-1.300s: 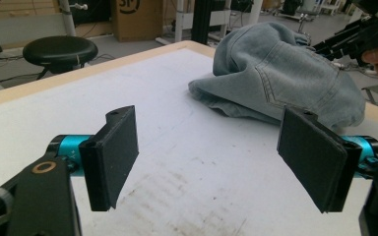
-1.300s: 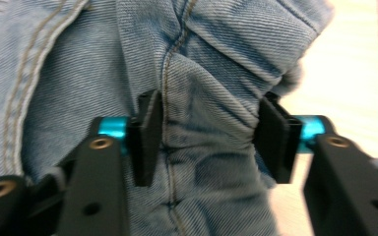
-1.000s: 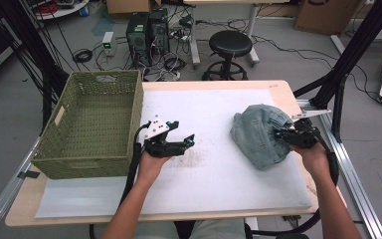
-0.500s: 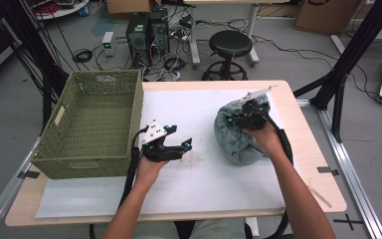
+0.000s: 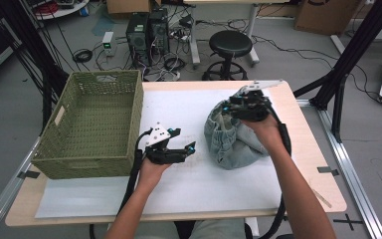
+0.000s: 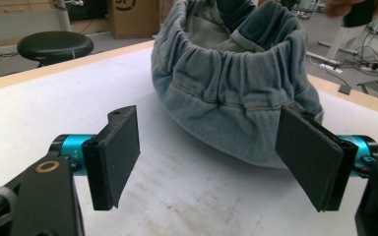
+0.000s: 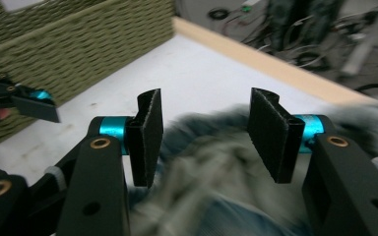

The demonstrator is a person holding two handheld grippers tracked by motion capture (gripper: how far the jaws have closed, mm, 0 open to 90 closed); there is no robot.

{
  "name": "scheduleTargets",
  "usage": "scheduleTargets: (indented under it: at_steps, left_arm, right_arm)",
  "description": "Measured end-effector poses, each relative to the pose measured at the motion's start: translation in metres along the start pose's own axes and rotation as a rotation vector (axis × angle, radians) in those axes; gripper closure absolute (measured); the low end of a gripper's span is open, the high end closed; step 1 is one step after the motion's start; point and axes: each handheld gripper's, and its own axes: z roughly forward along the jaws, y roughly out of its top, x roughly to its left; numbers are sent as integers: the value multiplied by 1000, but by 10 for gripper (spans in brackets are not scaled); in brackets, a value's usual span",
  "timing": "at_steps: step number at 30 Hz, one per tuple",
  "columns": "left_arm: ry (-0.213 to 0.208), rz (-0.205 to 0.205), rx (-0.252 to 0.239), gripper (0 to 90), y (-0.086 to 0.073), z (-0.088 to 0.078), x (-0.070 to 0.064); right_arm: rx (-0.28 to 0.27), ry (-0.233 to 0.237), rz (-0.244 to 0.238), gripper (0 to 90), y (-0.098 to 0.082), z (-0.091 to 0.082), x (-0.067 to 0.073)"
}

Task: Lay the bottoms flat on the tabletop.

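The jeans (image 5: 234, 137) sit bunched in a heap on the right half of the white mat (image 5: 189, 184), well apart from the basket (image 5: 97, 124) at the left. They are faded blue denim, rolled so the gathered waistband forms a rim facing the left gripper (image 6: 211, 157), with paler lining showing inside.

The right gripper (image 7: 204, 142) hovers over the far top of the heap; its jaws have just been opening and now stand apart with only air between the pads. The left gripper rests low on the mat, just near-left of the heap, jaws wide and empty.

To regrip well, I judge the right should drop onto a thick fold at the rim, not loose cloth, while the left closes on the near waistband edge.
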Motion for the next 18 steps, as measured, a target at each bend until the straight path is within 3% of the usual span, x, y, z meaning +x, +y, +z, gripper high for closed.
scheduleTargets:
  at_steps: [4,10,11,12,13,16,18]
  left_arm:
    - [-39,-22,-19,248,1,8,-9]
    - [-68,-3,-31,228,3,28,-29]
    - [-68,3,-14,221,2,38,-36]
    - [-68,3,-14,221,2,38,-36]
    - [-71,2,19,221,0,49,-44]
    - [-86,34,60,225,-4,63,-53]
    - [-65,36,92,283,-5,70,-56]
  right_arm:
    - [-48,-81,22,442,-18,-32,-18]
    - [6,-191,93,414,-59,-54,-46]
    - [14,-205,98,414,-66,-55,-49]
    - [28,-211,110,414,-72,-56,-53]
    - [45,-214,120,409,-78,-55,-56]
    - [91,-224,132,394,-91,-52,-62]
    - [122,-218,137,388,-99,-47,-63]
